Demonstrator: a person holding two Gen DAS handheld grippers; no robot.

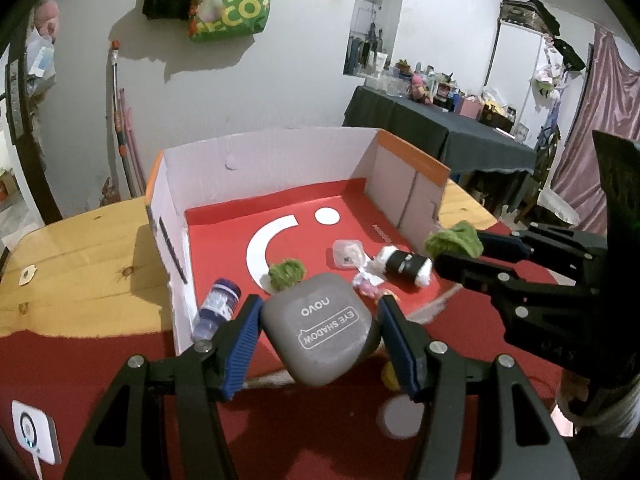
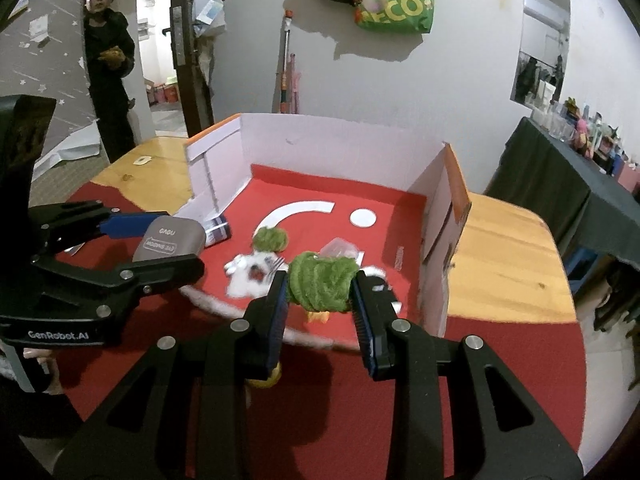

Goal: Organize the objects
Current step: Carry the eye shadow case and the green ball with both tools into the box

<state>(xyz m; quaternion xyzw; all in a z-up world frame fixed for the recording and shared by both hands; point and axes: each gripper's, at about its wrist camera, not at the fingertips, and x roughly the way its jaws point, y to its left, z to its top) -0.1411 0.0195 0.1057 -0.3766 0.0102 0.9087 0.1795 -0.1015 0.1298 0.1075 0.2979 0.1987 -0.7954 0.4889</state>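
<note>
My left gripper [image 1: 316,344] is shut on a grey eye shadow case [image 1: 320,332] and holds it over the near edge of the open cardboard box [image 1: 260,156]. My right gripper [image 2: 320,300] is shut on a green fuzzy scrunchie [image 2: 320,280], also above the box's red floor. Each gripper shows in the other view: the left gripper [image 2: 176,242] with the case [image 2: 170,240], the right gripper [image 1: 458,250] with the scrunchie [image 1: 454,240]. Inside the box lie a small bottle [image 1: 218,308], a second green scrunchie [image 1: 286,274], a clear little container [image 1: 348,254] and a black-and-white roll [image 1: 406,266].
The box stands on a red cloth [image 1: 320,420] over a wooden table [image 1: 80,260]. A white device [image 1: 34,436] lies at the near left. A person [image 2: 108,60] stands in the doorway at the far left. A dark-clothed side table [image 1: 460,128] crowded with items is at the right.
</note>
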